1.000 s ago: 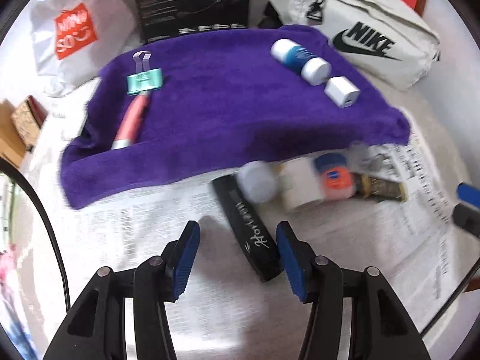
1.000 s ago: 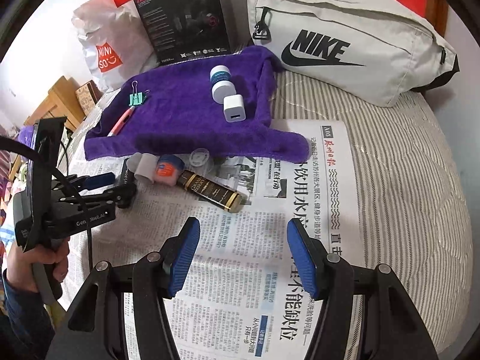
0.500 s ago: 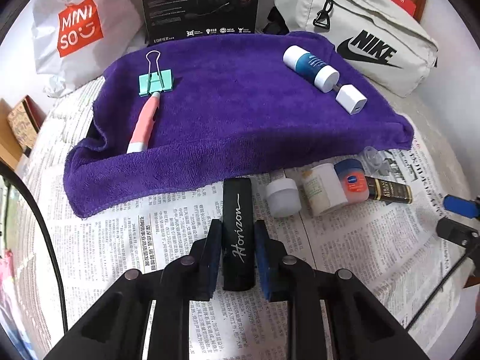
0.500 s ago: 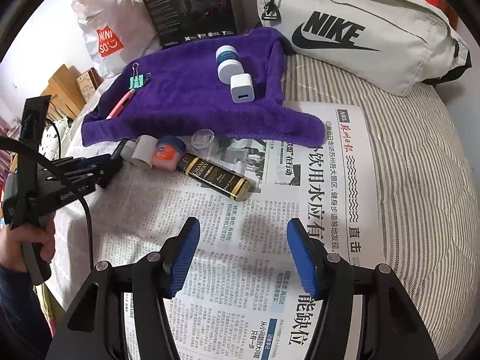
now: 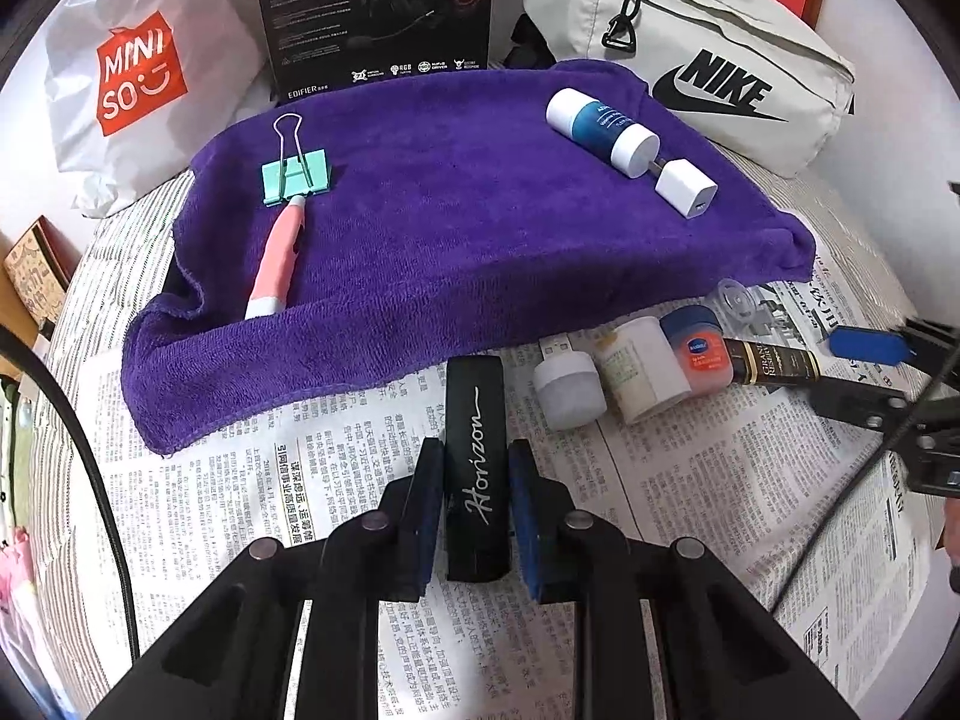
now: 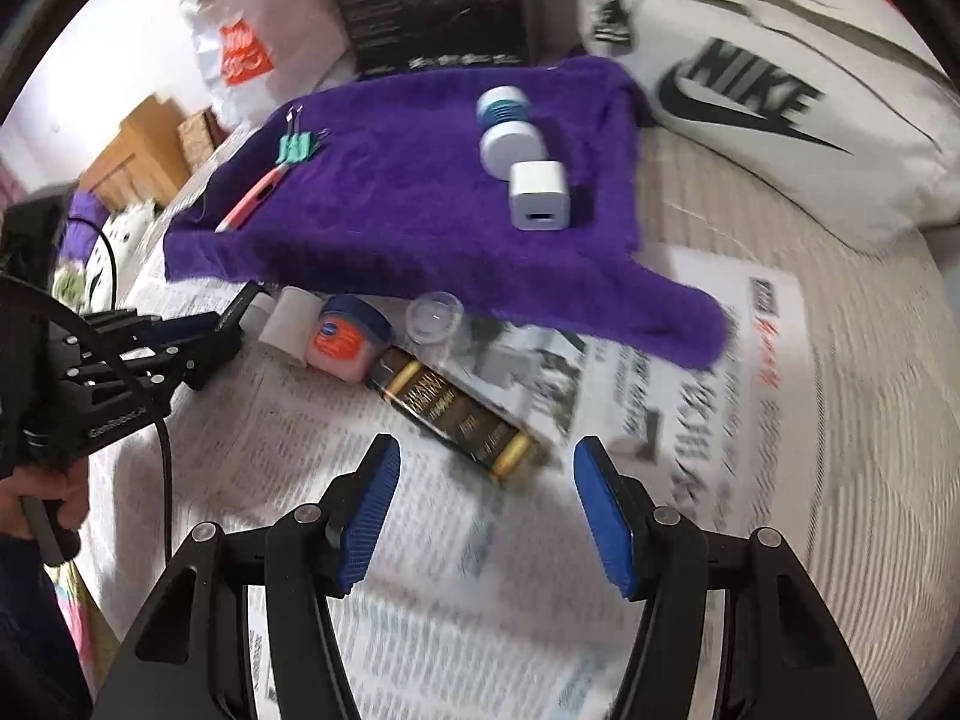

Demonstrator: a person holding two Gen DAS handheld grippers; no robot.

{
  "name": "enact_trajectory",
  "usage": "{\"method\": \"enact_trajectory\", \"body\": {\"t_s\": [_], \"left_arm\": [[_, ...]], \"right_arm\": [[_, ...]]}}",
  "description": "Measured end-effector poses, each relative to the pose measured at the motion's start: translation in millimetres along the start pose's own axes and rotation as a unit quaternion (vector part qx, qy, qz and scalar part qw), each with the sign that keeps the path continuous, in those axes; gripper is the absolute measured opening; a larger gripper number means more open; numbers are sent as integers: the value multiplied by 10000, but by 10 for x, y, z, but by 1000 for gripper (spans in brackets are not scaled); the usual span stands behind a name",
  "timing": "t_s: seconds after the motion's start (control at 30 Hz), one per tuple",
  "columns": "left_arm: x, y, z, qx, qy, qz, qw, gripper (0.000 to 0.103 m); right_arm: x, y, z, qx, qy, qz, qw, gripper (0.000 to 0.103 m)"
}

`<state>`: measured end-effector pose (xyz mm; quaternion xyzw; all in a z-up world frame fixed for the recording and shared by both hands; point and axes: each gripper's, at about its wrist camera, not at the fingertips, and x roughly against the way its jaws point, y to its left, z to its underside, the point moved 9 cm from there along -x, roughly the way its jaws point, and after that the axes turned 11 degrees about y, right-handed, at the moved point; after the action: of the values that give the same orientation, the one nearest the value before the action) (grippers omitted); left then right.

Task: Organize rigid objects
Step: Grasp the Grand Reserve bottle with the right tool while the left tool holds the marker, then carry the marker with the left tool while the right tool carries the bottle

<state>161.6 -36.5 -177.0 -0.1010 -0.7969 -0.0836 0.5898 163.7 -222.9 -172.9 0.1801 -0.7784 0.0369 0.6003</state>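
Since earlier frame: left gripper (image 5: 475, 501) closed, now clamping black "Horizon" case (image 5: 474, 462), bottom centre, on newspaper (image 5: 690, 498). Case looks stiff, light, smooth; mid-length side grip suits. Right gripper (image 6: 485, 507) nearer gold-black tube (image 6: 459, 411), released, empty.

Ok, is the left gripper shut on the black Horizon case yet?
Shut on it. The left gripper has both blue pads pressed against the sides of the black Horizon case, which lies on the newspaper.

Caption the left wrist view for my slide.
Left tongs shut on the black Horizon case on newspaper, below the purple towel.
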Motion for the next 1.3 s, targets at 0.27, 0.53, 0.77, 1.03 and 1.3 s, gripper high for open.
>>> {"method": "enact_trajectory", "body": {"t_s": [0.27, 0.53, 0.77, 1.03, 1.3], "left_arm": [[2, 4, 8, 28, 13, 131, 9999, 21], [5, 4, 19, 29, 4, 139, 9999, 21], [7, 20, 33, 110, -10, 213, 9997, 21], [14, 25, 42, 108, 34, 250, 9996, 21], [13, -7, 51, 30, -15, 86, 10000, 21]], "right_arm": [[-199, 139, -131, 820, -4, 396, 9958, 52], [-114, 221, 59, 882, 147, 174, 9958, 26], [-136, 326, 93, 727, 182, -73, 9972, 26], [-167, 336, 65, 883, 211, 283, 9955, 23], [-191, 306, 31, 725, 204, 269, 9968, 24]]}}
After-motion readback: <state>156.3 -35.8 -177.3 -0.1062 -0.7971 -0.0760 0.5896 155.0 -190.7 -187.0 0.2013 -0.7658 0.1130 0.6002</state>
